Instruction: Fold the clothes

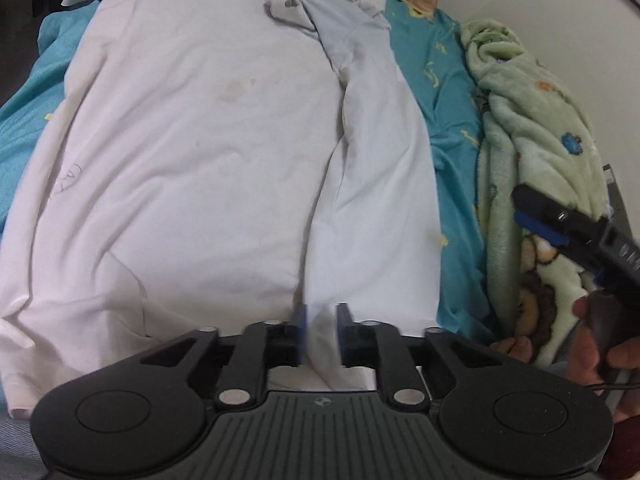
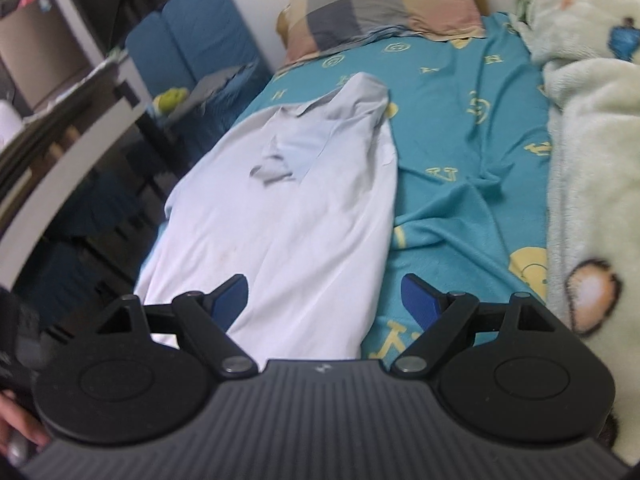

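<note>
A white polo shirt [image 1: 208,152] lies spread lengthwise on a teal bedsheet [image 1: 444,92], its right side folded inward along a long crease. It also shows in the right wrist view [image 2: 288,216]. My left gripper [image 1: 322,332] is at the shirt's near hem, its blue pads nearly closed with a fold of white cloth between them. My right gripper [image 2: 324,300] is open wide and empty, above the shirt's right edge. It shows from the side in the left wrist view [image 1: 532,212], over the blanket.
A pale green fleece blanket [image 1: 532,128] is heaped along the bed's right side by the wall. A checked pillow [image 2: 384,4] lies at the bed's head. Left of the bed stand a blue chair [image 2: 192,28] and a white shelf [image 2: 72,152].
</note>
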